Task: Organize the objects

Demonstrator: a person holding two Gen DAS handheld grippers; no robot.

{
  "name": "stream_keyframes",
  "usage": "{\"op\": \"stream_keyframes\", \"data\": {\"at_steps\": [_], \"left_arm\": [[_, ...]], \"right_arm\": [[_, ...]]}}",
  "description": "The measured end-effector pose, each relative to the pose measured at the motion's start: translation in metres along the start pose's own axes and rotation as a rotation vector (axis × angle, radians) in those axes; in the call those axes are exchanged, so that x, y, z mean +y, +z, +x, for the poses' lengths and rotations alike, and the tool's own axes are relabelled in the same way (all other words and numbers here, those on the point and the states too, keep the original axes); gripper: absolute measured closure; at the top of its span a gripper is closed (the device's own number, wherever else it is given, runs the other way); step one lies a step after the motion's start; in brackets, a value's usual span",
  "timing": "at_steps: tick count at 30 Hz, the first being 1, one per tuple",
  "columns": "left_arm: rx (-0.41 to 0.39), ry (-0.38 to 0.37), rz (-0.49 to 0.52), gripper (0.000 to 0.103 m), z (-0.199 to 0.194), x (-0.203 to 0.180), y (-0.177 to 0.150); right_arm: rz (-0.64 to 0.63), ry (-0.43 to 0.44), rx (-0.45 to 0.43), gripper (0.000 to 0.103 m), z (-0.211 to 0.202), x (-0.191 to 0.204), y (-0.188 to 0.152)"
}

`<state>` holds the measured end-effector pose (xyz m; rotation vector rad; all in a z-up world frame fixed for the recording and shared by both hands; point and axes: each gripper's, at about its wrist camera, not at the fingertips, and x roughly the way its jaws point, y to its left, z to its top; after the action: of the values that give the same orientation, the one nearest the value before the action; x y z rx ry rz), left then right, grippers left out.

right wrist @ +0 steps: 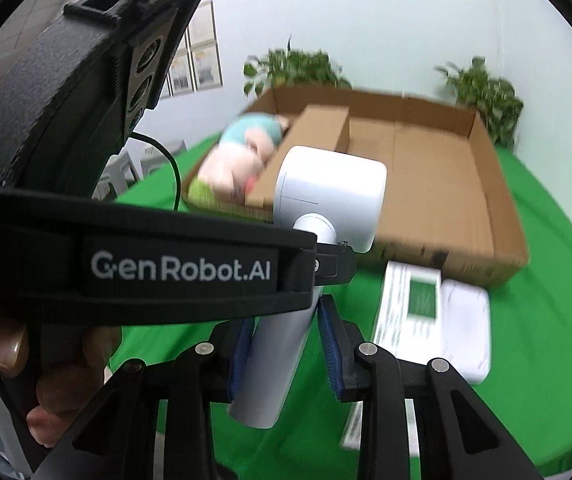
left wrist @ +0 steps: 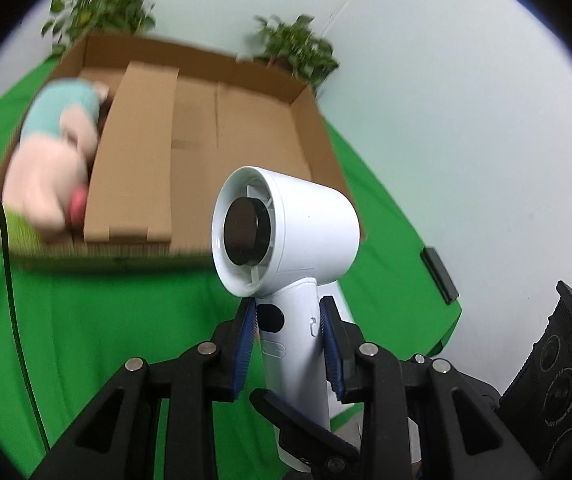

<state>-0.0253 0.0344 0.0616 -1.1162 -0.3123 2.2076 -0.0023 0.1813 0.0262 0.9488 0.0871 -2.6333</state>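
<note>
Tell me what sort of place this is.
Probably a staged data-collection room in an office, not a home: the table is draped in green-screen cloth, framed notices hang on a plain white wall, and potted plants stand behind a cardboard box.

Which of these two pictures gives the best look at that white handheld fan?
The left wrist view: the white fan shows whole, its round front and handle buttons facing the camera. In the right wrist view the fan is turned away, partly hidden behind the other gripper.

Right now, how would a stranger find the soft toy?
Look at the cardboard box on the green cloth. In its left compartment, beside the folded divider, lies the plush toy: pink with a teal top, the only soft thing there.
</note>
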Motion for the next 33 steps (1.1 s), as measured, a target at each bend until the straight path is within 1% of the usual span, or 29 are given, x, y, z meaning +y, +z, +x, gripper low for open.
{"op": "stream_keyframes", "data": {"at_steps": [1,2,3,5,6,9,12,13,15,16,21,22,26,29,33], "left_arm": [[-0.014,0.005,0.014,0.073,-0.004,-0.004,0.007],[-0.024,0.010,0.022,0.073,0.000,-0.012,0.015],[-0.035,0.014,0.031,0.073,-0.001,-0.016,0.023],[-0.051,0.017,0.047,0.073,-0.007,-0.019,0.036],[-0.060,0.019,0.053,0.073,0.005,-0.027,0.049],[-0.079,0.019,0.067,0.073,-0.003,-0.033,0.063],[-0.093,0.023,0.087,0.073,0.008,-0.040,0.099],[-0.096,0.024,0.091,0.073,0.006,-0.042,0.106],[-0.103,0.026,0.098,0.073,0.008,-0.041,0.121],[-0.106,0.027,0.101,0.073,-0.002,-0.046,0.124],[-0.105,0.033,0.104,0.073,0.015,-0.032,0.160],[-0.101,0.038,0.103,0.073,0.018,-0.029,0.164],[-0.070,0.051,0.089,0.073,0.037,-0.016,0.173],[-0.042,0.055,0.072,0.073,0.052,-0.003,0.175],[-0.009,0.056,0.055,0.073,0.073,0.010,0.175]], "right_arm": [[-0.004,-0.002,-0.013,0.073,0.002,0.004,0.008],[-0.006,-0.003,-0.030,0.073,-0.001,0.002,0.016],[-0.008,-0.004,-0.040,0.073,0.004,-0.001,0.027],[-0.013,-0.004,-0.064,0.073,0.001,-0.005,0.043],[-0.015,-0.005,-0.074,0.073,0.001,-0.007,0.052],[-0.015,-0.006,-0.100,0.073,0.004,-0.015,0.075],[-0.016,-0.005,-0.121,0.073,0.004,-0.023,0.099],[-0.018,-0.006,-0.127,0.073,0.003,-0.025,0.108],[-0.022,-0.008,-0.134,0.073,0.005,-0.030,0.122],[-0.026,-0.008,-0.136,0.073,0.002,-0.028,0.129],[-0.024,0.000,-0.142,0.073,0.010,-0.037,0.168],[-0.021,0.004,-0.139,0.073,0.009,-0.035,0.174],[-0.010,0.030,-0.112,0.073,0.031,-0.046,0.193],[-0.003,0.042,-0.081,0.073,0.051,-0.052,0.194],[0.011,0.051,-0.046,0.073,0.081,-0.065,0.185]]}}
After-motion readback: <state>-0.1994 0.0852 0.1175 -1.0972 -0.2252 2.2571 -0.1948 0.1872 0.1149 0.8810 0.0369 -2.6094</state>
